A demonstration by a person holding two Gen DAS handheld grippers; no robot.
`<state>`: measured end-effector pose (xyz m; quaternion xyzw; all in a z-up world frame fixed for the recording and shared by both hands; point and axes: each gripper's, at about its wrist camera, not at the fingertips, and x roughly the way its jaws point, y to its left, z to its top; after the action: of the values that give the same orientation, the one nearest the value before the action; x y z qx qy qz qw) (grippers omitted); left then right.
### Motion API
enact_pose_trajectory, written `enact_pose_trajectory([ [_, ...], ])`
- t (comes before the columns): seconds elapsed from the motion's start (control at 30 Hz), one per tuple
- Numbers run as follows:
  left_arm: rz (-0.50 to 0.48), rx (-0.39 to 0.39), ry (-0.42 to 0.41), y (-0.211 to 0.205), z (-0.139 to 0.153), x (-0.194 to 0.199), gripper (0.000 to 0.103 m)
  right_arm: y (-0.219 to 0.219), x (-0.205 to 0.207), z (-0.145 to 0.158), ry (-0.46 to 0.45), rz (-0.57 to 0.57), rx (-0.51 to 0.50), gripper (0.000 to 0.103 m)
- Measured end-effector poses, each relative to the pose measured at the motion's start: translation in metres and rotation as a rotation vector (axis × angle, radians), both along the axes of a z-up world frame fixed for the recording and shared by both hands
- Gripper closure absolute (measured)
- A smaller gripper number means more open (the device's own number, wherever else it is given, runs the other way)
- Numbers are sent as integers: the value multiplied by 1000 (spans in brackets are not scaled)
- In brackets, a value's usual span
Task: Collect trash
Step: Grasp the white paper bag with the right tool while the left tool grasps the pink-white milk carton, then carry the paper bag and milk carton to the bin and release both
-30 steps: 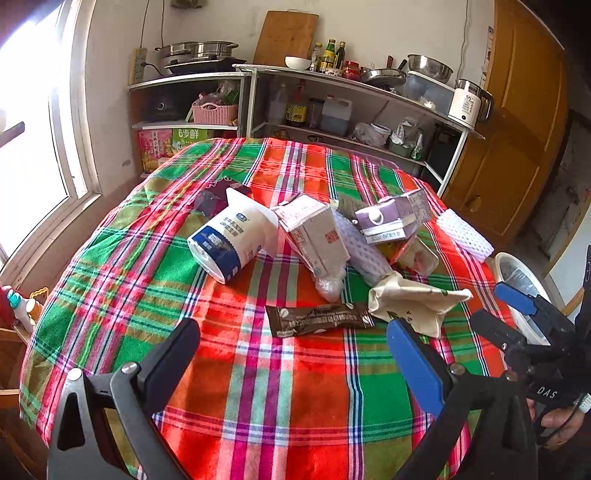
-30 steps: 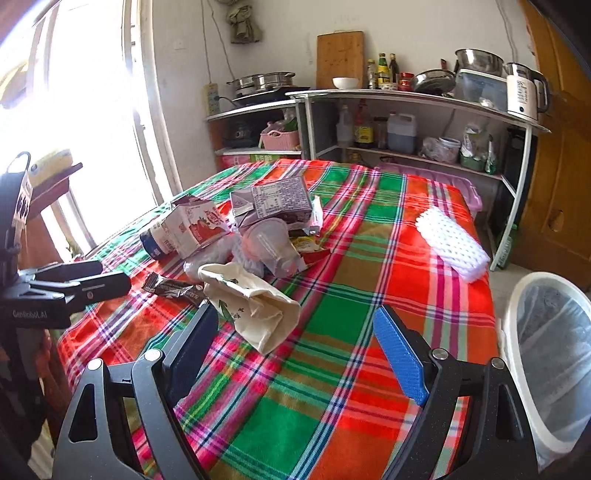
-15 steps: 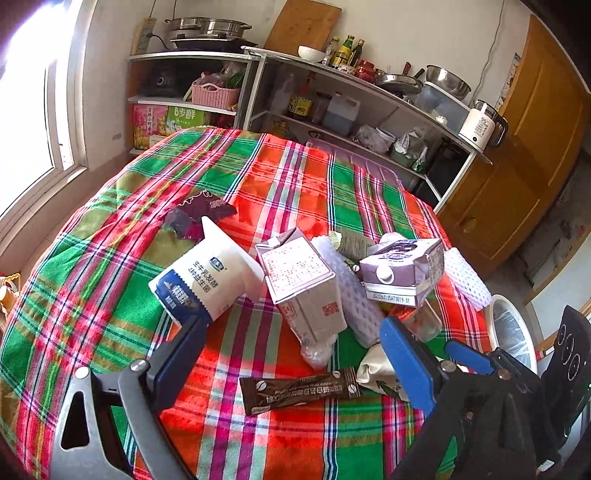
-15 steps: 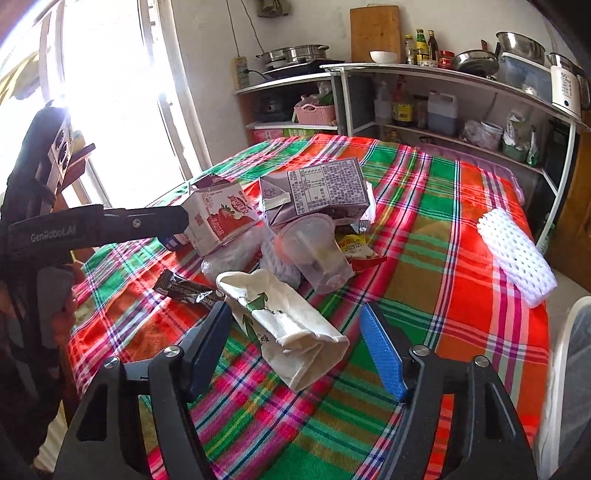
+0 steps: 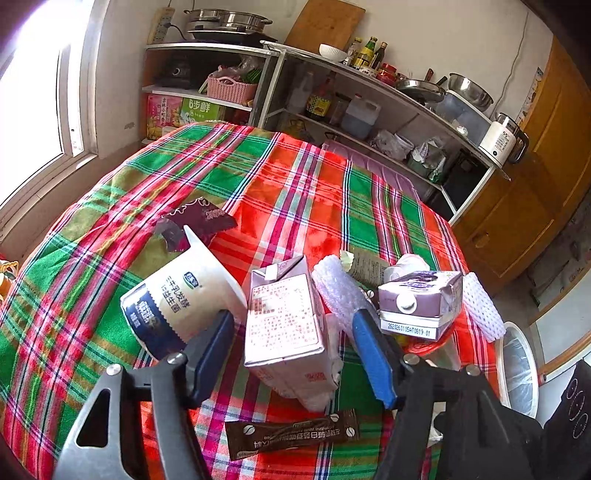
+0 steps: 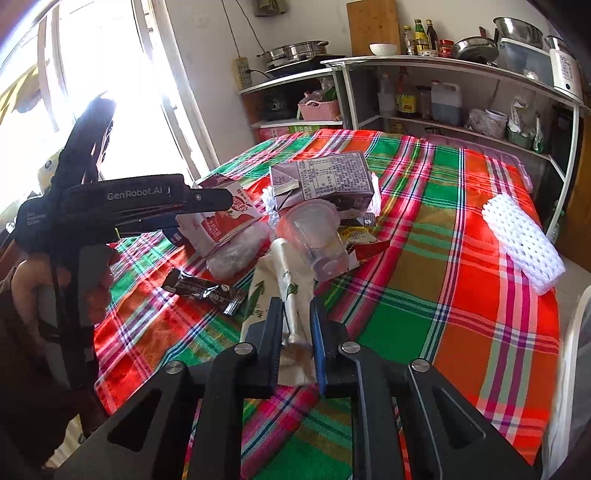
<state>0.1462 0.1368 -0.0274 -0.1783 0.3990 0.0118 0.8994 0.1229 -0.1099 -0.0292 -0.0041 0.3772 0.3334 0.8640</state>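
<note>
Right gripper (image 6: 297, 334) closing, pinching the crumpled white paper bag (image 6: 291, 295) at the pile's near edge; light, soft, so grip bunched folds; left gripper (image 5: 291, 341) closing around the pink carton (image 5: 284, 328), probably empty, stiff; pads not touching.

tablecloth (image 5: 303, 192): woven plaid cloth, matt. pink carton (image 5: 284, 325) and purple carton (image 5: 421, 306): coated paperboard, slight sheen. yogurt cup (image 5: 177, 295): smooth glossy plastic. coffee sachet (image 5: 291, 435): glossy foil. foam net sleeve (image 6: 521, 236): white, meshed, rough. clear cup (image 6: 317, 236): thin plastic. paper bag (image 6: 291, 295): crumpled, matt. cutting board (image 5: 325, 22): bare wood
</note>
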Motion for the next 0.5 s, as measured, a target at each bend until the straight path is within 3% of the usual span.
enact_pose_trajectory([
  [0.07, -6, -9, 0, 0, -2, 0, 48, -3, -1, 0, -1, -9, 11, 92],
  [0.23, 10, -35, 8, 4, -8, -1, 60, -12, -2, 0, 27, -20, 56, 92],
  [0.5, 8, -5, -45, 2, 0, -22, 64, -28, -13, 9, 15, -53, 113, 94],
])
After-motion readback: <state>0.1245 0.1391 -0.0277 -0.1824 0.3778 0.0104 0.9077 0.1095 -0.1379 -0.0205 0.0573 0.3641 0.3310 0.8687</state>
